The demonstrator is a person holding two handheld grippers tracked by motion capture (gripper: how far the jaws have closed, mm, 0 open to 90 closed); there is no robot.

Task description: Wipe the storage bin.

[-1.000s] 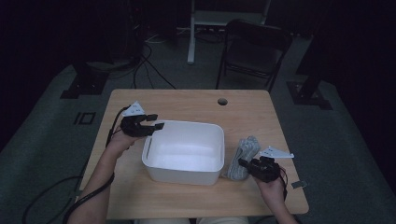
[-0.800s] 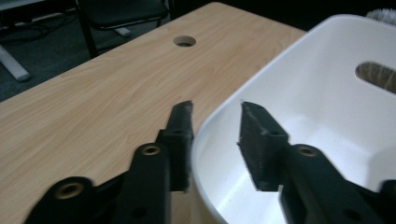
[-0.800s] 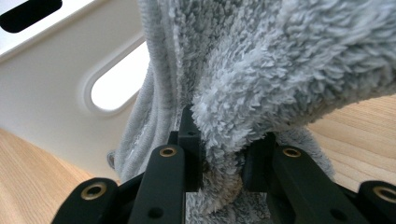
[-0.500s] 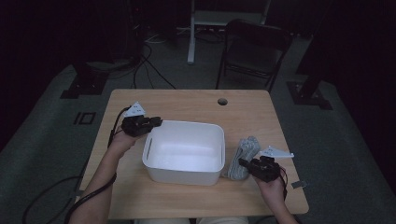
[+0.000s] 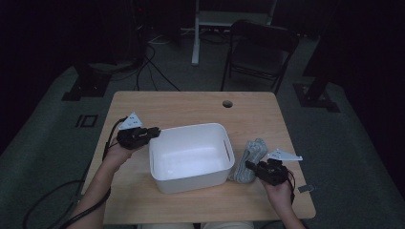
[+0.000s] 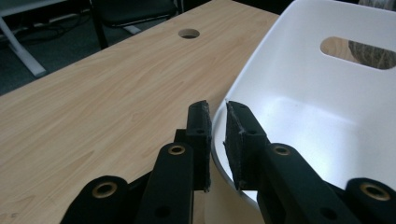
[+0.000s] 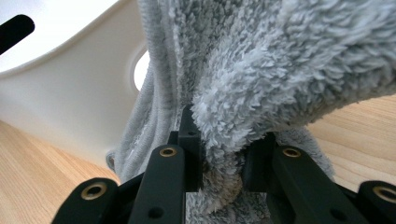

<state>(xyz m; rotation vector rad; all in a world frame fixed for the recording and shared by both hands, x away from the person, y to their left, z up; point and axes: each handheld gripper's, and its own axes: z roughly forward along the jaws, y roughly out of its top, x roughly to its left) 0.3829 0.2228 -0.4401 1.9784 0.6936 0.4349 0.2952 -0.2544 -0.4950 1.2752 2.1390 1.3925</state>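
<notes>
Now my left gripper has just closed its jaws on the near rim of the white bin mid-table, while my right gripper clenches the grey towel against the bin's right wall.

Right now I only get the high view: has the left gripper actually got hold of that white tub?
Observer: Seen from the left gripper view, the left gripper has just been closing its jaws. The rim of the white tub runs between them, and they seem to pinch it.
Operator: And the right one, down by the grey cloth?
Observer: In the right gripper view, the right gripper has its jaws clamped on a fold of the grey cloth, which bulges out above them.
</notes>
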